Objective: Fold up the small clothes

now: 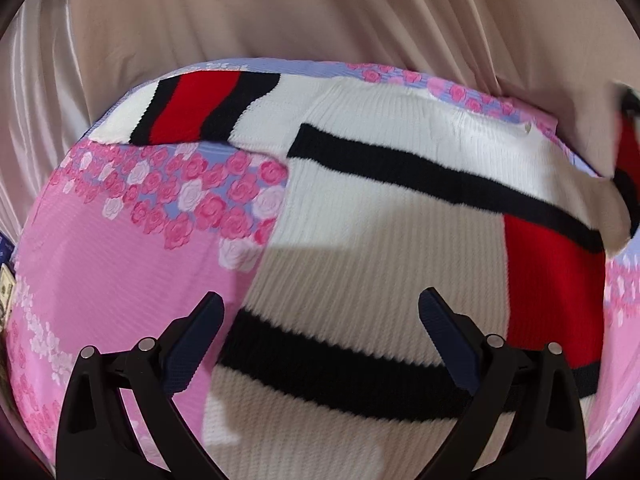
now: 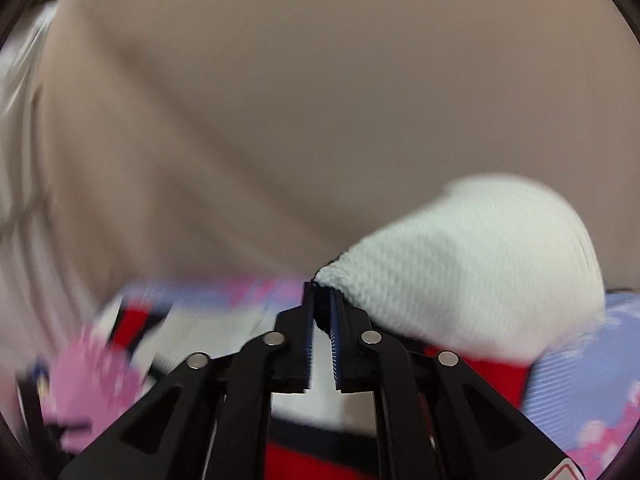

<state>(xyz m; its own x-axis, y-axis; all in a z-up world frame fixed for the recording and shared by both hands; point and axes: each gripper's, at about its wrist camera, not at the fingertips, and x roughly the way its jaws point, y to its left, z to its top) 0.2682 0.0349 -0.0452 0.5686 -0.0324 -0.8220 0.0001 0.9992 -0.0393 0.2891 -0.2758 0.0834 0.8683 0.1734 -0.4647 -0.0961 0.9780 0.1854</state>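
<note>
The left gripper (image 1: 320, 312) hangs with its jaws spread wide and empty just above the sweater (image 1: 380, 220), a white ribbed knit with black bands and red blocks that lies spread on a pink flowered bedsheet (image 1: 100, 260). Nearest the jaws runs the lower black band; past it, the body of the knit lies mostly flat, one sleeve (image 1: 192, 108) stretched out to the far left and the other end lifting off the sheet at the right edge of the view. There the right gripper (image 2: 322, 300) has its jaws clenched on a pinch of the white knit, the fabric ballooning out beyond them in a blurred hump. Behind everything hangs a beige curtain (image 1: 320, 8). The step in hand appears to be bringing that raised part across the body for the first fold. It would go best if the right side carries its pinch low and level so the knit does not drag or bunch, while the left comes down on the near hem or side to pin the body in place. A stretchy rib like this will likely pull the whole garment along if nothing anchors it.
</note>
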